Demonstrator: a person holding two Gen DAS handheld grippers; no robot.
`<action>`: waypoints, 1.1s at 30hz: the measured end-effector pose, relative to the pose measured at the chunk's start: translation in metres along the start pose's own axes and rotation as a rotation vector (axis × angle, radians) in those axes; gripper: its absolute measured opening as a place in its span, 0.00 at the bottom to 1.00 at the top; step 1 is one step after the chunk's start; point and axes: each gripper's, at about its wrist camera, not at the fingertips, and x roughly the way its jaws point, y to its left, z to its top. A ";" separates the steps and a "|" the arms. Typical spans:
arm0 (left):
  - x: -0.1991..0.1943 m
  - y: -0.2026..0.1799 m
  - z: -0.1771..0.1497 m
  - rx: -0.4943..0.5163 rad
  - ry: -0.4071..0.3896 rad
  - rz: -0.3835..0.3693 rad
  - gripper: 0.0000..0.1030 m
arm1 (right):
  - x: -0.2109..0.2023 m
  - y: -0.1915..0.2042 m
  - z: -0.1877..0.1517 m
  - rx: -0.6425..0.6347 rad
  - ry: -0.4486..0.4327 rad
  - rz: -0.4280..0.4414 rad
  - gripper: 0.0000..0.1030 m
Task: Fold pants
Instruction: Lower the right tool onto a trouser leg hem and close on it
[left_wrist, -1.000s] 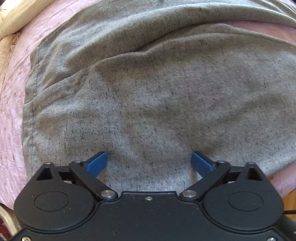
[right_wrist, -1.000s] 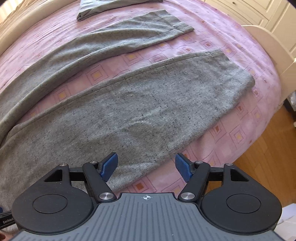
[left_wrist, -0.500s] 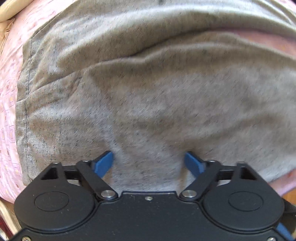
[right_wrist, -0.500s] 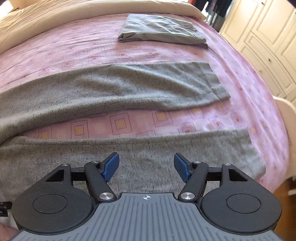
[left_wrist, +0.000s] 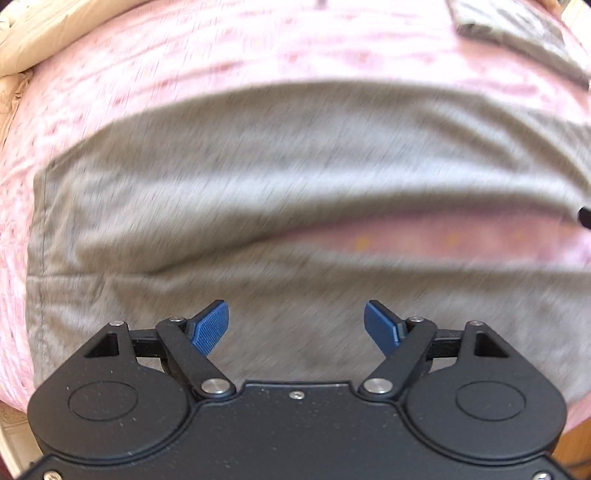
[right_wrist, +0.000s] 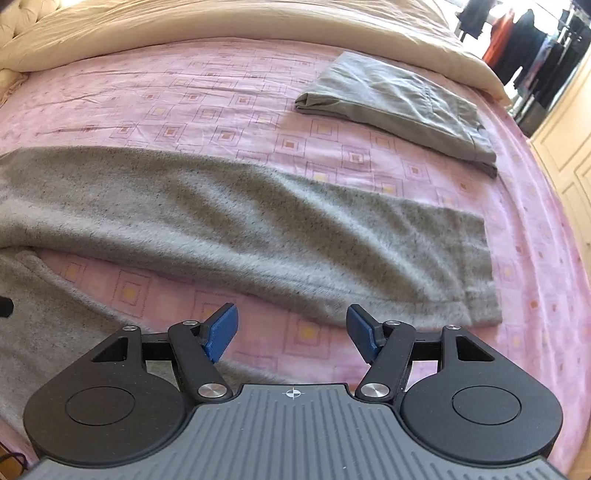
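Observation:
Grey speckled pants (left_wrist: 258, 177) lie spread flat on a pink patterned bedsheet (left_wrist: 221, 55); the left wrist view is motion-blurred. My left gripper (left_wrist: 296, 325) hovers over the near waist part, open, with nothing between its blue pads. In the right wrist view the far leg (right_wrist: 258, 229) runs to its cuff at the right, and the near leg (right_wrist: 44, 332) shows at the lower left. My right gripper (right_wrist: 291, 332) stands open over the strip of sheet between the legs, holding nothing.
A folded grey garment (right_wrist: 399, 103) lies farther back on the bed. A beige duvet (right_wrist: 221, 22) is bunched along the far side. Cream wardrobe doors (right_wrist: 569, 147) and hanging clothes (right_wrist: 524, 48) stand to the right, past the bed's edge.
The left gripper has lifted away from the cloth, its jaws a little narrower, so the pants' far edge now shows. The right gripper has swung from the near leg toward the far leg's cuff.

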 end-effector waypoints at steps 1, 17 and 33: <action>-0.002 0.000 0.005 -0.015 -0.008 -0.001 0.79 | 0.004 -0.010 0.006 -0.017 -0.006 0.001 0.61; 0.004 -0.005 -0.003 -0.130 0.077 0.103 0.79 | 0.089 -0.195 0.032 0.274 0.040 -0.138 0.61; 0.023 0.009 0.008 -0.138 0.123 0.175 0.79 | 0.096 -0.189 0.042 0.119 0.096 0.000 0.09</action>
